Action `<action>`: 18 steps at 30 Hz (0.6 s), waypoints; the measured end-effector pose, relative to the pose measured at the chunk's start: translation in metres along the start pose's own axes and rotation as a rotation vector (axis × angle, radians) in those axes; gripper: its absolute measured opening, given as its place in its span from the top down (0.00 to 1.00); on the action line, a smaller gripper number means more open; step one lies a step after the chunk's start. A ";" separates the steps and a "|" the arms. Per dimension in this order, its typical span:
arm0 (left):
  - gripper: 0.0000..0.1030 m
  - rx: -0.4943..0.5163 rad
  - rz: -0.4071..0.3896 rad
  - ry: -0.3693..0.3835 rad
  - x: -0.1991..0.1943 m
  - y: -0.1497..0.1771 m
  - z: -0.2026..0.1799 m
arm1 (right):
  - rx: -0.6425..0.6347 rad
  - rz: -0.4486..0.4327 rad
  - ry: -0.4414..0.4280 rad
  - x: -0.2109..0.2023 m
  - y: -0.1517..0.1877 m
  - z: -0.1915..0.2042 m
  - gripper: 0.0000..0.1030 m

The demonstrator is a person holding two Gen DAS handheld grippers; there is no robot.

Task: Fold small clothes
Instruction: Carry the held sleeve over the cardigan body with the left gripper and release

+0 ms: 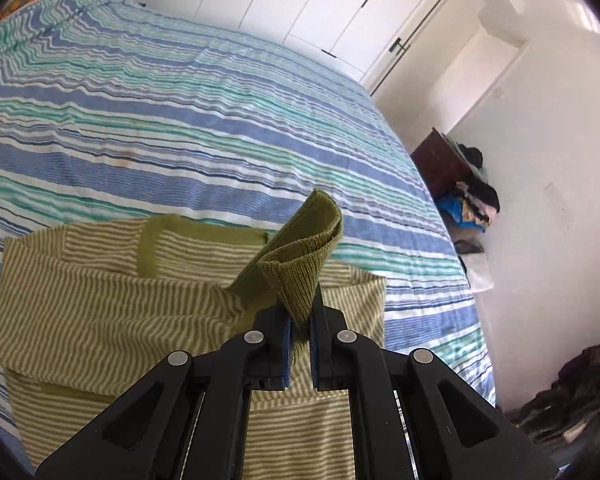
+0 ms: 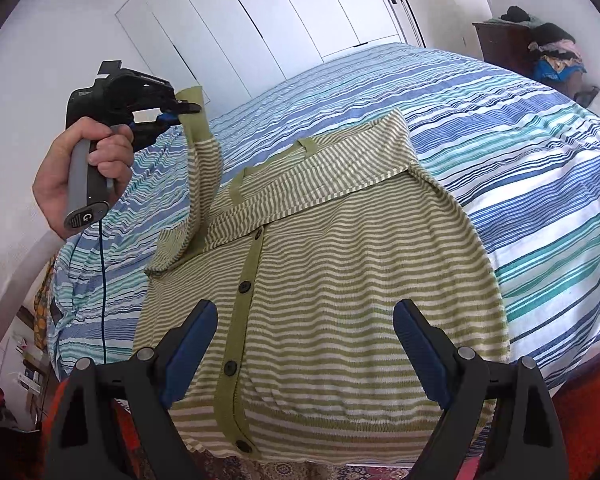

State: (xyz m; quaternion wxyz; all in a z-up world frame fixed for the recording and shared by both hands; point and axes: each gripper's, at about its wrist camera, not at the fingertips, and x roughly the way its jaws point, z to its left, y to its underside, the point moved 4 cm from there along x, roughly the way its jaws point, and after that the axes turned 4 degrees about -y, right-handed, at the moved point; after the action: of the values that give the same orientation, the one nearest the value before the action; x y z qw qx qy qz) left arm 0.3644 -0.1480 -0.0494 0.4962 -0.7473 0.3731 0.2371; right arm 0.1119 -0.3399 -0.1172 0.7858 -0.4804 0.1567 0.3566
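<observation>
A green-and-white striped cardigan (image 2: pixel 340 264) with a green button band and dark buttons lies on the striped bed. One sleeve is folded across its chest. My left gripper (image 1: pixel 300 332) is shut on the green cuff (image 1: pixel 300 264) of the other sleeve and holds it lifted above the cardigan (image 1: pixel 100 312). The left gripper also shows in the right wrist view (image 2: pixel 184 108), up at the left, with the sleeve (image 2: pixel 204 184) hanging from it. My right gripper (image 2: pixel 305 320) is open and empty, just above the cardigan's lower half.
The bed (image 1: pixel 180 120) has a blue, teal and white striped cover. White wardrobe doors (image 2: pixel 260 12) stand behind it. A dark wooden dresser (image 2: pixel 500 44) with piled clothes stands by the far wall. A red patterned rug (image 2: pixel 588 384) lies at the bed's near edge.
</observation>
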 end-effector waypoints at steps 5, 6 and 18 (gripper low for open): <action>0.95 0.123 0.088 -0.062 0.048 0.045 -0.048 | 0.079 -0.018 -0.022 -0.006 -0.003 -0.021 0.14; 0.95 0.141 0.100 -0.066 0.053 0.053 -0.054 | 0.093 -0.022 -0.024 -0.007 -0.003 -0.025 0.14; 0.95 0.328 0.178 -0.186 0.098 0.098 -0.076 | 0.190 -0.022 -0.019 -0.004 -0.001 -0.048 0.14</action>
State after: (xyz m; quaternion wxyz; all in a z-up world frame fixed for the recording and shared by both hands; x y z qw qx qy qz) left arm 0.3449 -0.2721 -0.1458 0.6205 -0.5956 0.4238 0.2841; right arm 0.1139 -0.3836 -0.1379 0.8332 -0.4019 0.1771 0.3361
